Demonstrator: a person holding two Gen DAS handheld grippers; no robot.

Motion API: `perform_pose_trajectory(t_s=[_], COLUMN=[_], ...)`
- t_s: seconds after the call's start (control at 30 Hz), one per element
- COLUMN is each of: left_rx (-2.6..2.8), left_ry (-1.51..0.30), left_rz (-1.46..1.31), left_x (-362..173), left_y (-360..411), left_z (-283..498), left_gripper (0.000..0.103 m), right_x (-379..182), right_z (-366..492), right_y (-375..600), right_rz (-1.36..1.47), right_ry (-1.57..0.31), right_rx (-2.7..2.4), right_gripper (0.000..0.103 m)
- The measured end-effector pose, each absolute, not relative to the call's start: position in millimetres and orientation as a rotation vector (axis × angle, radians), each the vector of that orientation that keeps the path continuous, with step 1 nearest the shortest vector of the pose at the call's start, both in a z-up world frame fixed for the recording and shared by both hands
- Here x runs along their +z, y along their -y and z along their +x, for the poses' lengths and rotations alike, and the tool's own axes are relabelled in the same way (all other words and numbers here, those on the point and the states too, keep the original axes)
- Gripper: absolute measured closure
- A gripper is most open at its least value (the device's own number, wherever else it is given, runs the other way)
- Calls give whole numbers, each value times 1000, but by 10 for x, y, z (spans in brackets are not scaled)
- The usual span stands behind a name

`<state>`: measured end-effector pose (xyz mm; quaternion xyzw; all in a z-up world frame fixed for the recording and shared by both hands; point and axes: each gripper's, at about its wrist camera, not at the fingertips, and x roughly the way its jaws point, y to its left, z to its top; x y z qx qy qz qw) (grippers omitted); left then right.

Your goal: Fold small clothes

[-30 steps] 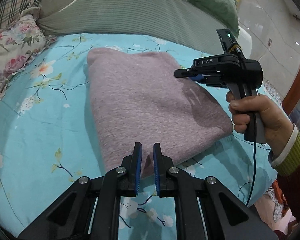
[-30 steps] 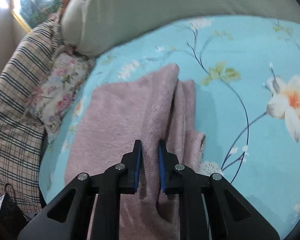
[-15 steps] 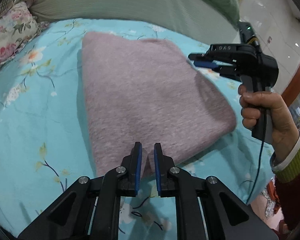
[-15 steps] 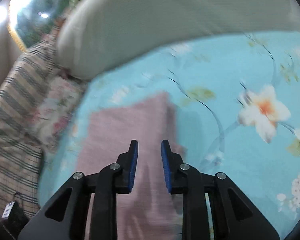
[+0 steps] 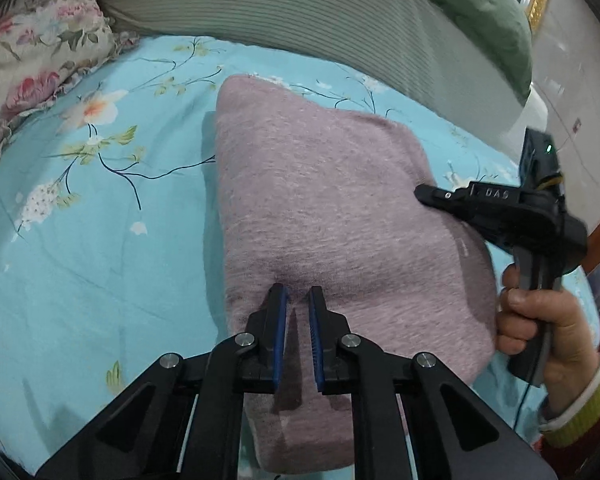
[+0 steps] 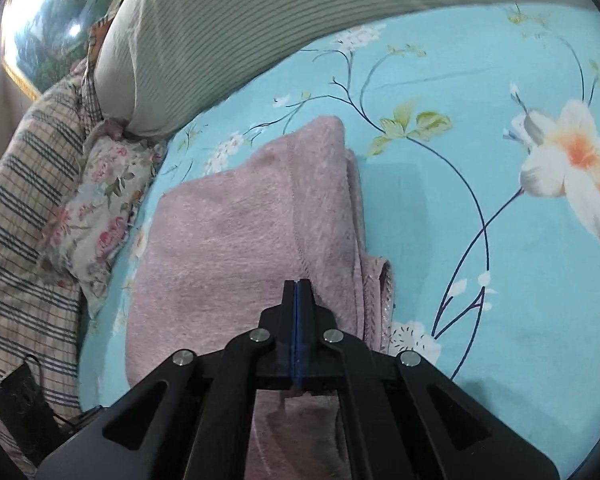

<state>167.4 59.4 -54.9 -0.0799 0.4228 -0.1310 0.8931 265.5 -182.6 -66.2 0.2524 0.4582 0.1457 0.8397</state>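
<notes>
Fuzzy matt knit garment (image 5: 332, 208) on smooth printed cotton bedsheet (image 5: 100, 264).

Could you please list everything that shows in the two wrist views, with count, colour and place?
folded garment: one, fuzzy mauve-pink, flat on the bed sheet, layered edges toward the right gripper's side
bed sheet: one, turquoise with flowers, under the garment
ribbed bolster: one, pale grey-green, along the far side of the bed
green cushion: one, dull green, on the bolster
floral pillow: one, cream with pink roses, beside the garment
plaid blanket: one, beige with dark stripes, beyond the floral pillow
left gripper: one, black with blue pads, narrow gap, tips on the garment's near part
right gripper: one, black, jaws shut, over the garment
hand: one, gripping the right gripper's handle
</notes>
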Motion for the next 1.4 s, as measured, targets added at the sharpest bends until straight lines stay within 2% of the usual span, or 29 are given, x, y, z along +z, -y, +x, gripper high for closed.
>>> perform_pose_trajectory(t_s=[0.03,0.2,0.33,0.4,0.47,0.97,1.13,1.2,1.23,1.27,1.33,1.4], left_rx=[-268,-320,-389,-368,-343,-267,-250,-232,-222,-219,-213,-189], left_ry=[-876,-857,-830,-859,-893,-879,-896,-907,-903,-897,-879,-861], left_rz=[-158,-184,-151,-102,-102,-156,-183,-174,-169,-167,-162,-162], left_x=[-542,-412,-396,-533,-665,-687,-689,-700,-692,-676,-624,-577], left_y=[-586,-661,-599,-562,-546,-526,-558,-568,-579,-592,-629,-663], left_z=[1659,1347,1021,924,885,822,753,704,668,625,526,403], left_gripper=[91,91,90,90,90,90,89,82,81,78,67,40], right_x=[-593,-309,-604,-854,-878,-838,-690,-607,-577,-538,-463,-404], right_z=[2623,1963,1502,1425,1423,1261,1128,1046,1013,967,851,719], right_y=[1799,1686,1712,1842,1903,1901,1838,1827,1831,1839,1861,1875], right_rz=[524,482,409,467,505,482,432,402,395,385,362,339], right_ry=[-964,-929,-997,-1015,-997,-979,-995,-986,-979,-971,-952,-936], right_rx=[310,436,390,375,375,345,309,289,286,281,259,246], right_gripper=[99,99,93,95,100,100,96,93,88,74,54,52])
